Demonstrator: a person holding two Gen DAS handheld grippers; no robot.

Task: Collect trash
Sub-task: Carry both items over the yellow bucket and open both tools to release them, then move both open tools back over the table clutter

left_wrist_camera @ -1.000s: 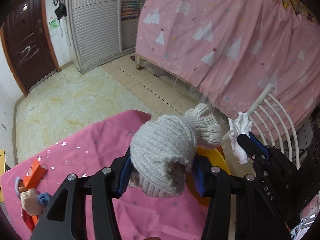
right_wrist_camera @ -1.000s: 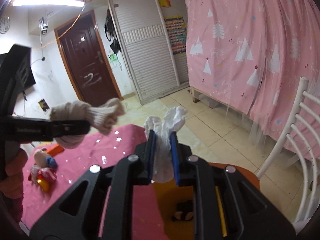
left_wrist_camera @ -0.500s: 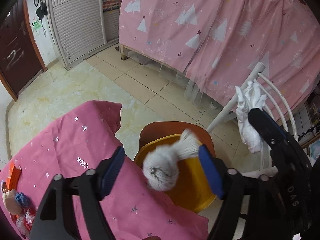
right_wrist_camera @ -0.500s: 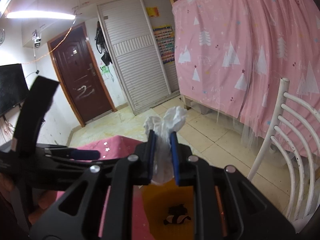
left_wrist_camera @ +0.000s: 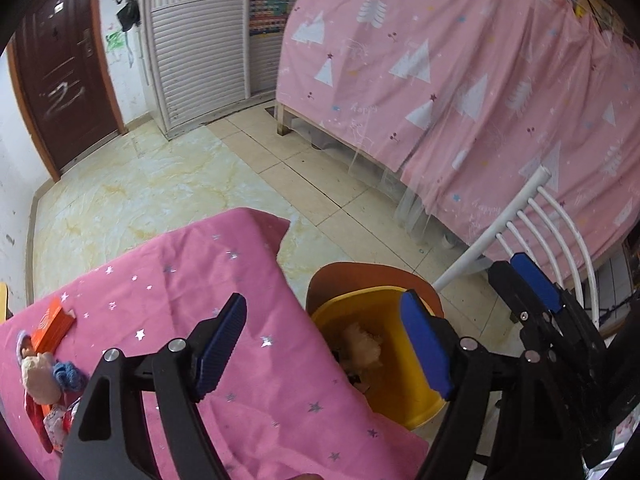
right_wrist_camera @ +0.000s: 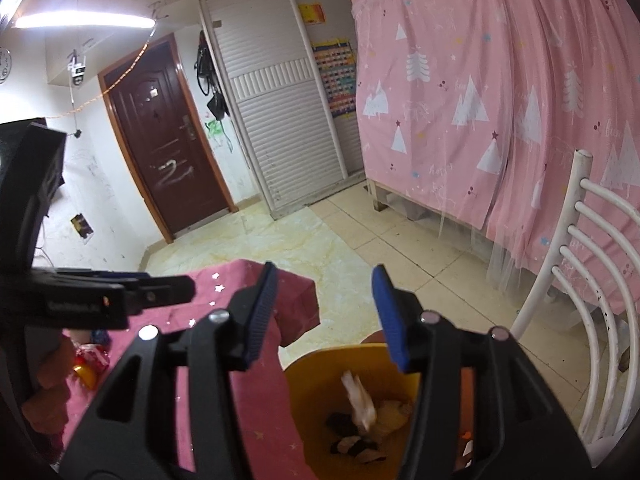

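My left gripper stands open and empty over the table's edge and the yellow bin. The grey knitted bundle lies inside that bin. In the right wrist view my right gripper hangs above the yellow bin; its jaws are opening and nothing is between them. The white tissue is dropping into the bin, onto other scraps. The right gripper shows at the right of the left wrist view. The left gripper shows side-on at the left of the right wrist view.
A table under a pink starred cloth lies to the left of the bin. An orange box and small dolls sit at its far left. A white slatted chair stands right of the bin, a pink curtain behind.
The left gripper opened and the knitted bundle fell into the bin. The right gripper, shut on the tissue before, has parted its jaws and the tissue is falling.
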